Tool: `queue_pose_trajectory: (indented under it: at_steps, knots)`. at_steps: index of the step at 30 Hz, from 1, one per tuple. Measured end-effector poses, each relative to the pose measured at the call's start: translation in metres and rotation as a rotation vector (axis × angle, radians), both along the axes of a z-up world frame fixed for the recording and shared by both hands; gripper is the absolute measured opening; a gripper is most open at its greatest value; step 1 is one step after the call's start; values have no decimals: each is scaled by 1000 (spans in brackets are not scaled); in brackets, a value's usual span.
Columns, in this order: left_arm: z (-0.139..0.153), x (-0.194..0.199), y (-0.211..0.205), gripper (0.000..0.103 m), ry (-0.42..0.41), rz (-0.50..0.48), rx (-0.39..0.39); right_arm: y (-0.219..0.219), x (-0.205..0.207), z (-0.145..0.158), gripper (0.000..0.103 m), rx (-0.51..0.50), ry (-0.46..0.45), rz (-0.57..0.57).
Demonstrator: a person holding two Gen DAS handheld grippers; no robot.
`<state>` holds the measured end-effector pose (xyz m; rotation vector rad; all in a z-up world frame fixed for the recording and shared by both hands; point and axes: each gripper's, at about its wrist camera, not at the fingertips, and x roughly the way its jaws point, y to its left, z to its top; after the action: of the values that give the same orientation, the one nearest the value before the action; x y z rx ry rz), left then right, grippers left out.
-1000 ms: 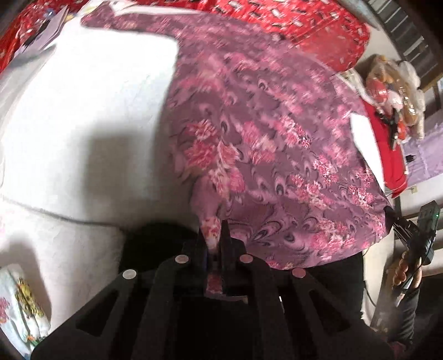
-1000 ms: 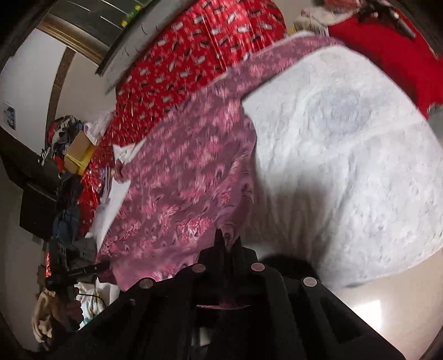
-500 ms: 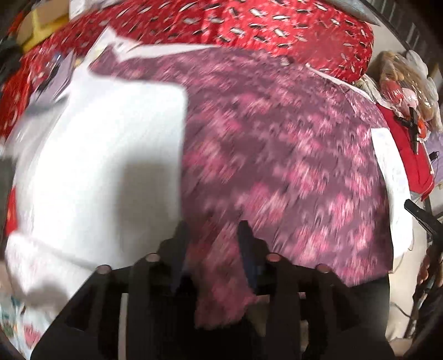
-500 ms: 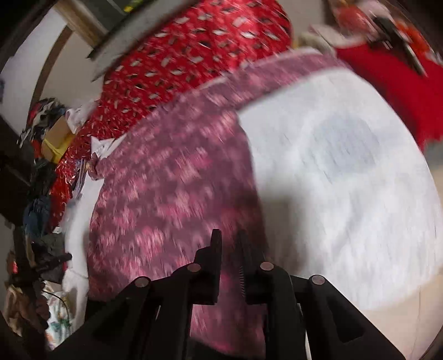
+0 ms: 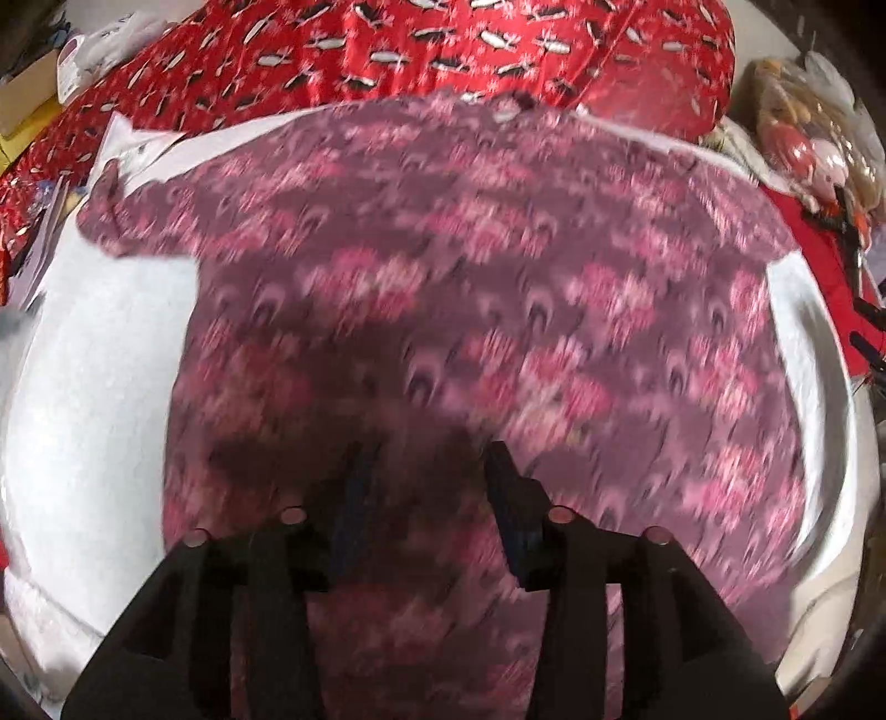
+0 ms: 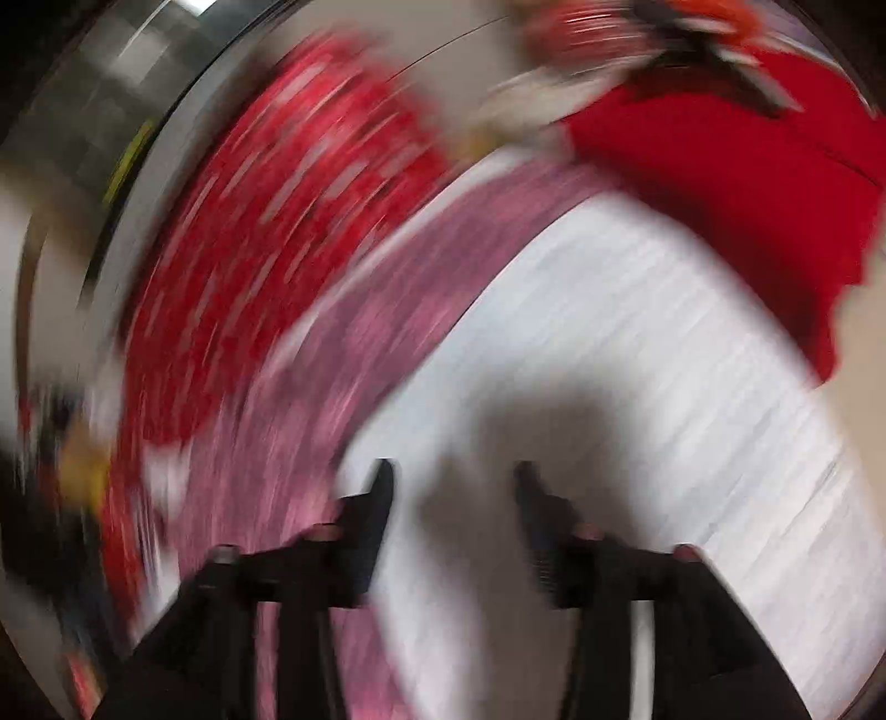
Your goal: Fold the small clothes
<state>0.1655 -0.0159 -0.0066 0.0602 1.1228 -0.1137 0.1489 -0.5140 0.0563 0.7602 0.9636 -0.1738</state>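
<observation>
A cluttered home bedroom: white quilt (image 5: 99,387), red patterned bedspread (image 5: 443,50), stuffed toys (image 5: 814,149).

White textured cover (image 5: 105,354) is spread over the work surface. Red patterned bedspread (image 5: 421,50) is seen behind it, plain red cloth (image 6: 736,183) at the right. Clutter is piled at the far right (image 5: 814,149). Right wrist view is heavily motion-blurred; a grey wall (image 6: 83,111) is barely made out.

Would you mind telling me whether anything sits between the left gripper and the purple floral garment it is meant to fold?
Nothing visible does. The left gripper is open directly over the purple floral garment, which lies spread flat on the white cover; only its own shadow falls on the cloth. The right gripper is open over the white cover beside the garment, though that view is blurred.
</observation>
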Motion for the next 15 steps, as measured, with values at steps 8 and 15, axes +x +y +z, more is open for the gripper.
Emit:
queue_pose_trajectory:
  at_steps: [8,15]
  knots:
    - [-5,43,-21,45,-11,13,-55,-152,77,-64,53,161,12,-393]
    - [-10,64,-35,45,-18,-12,-126,-153,157,-116,64,169,99,-379]
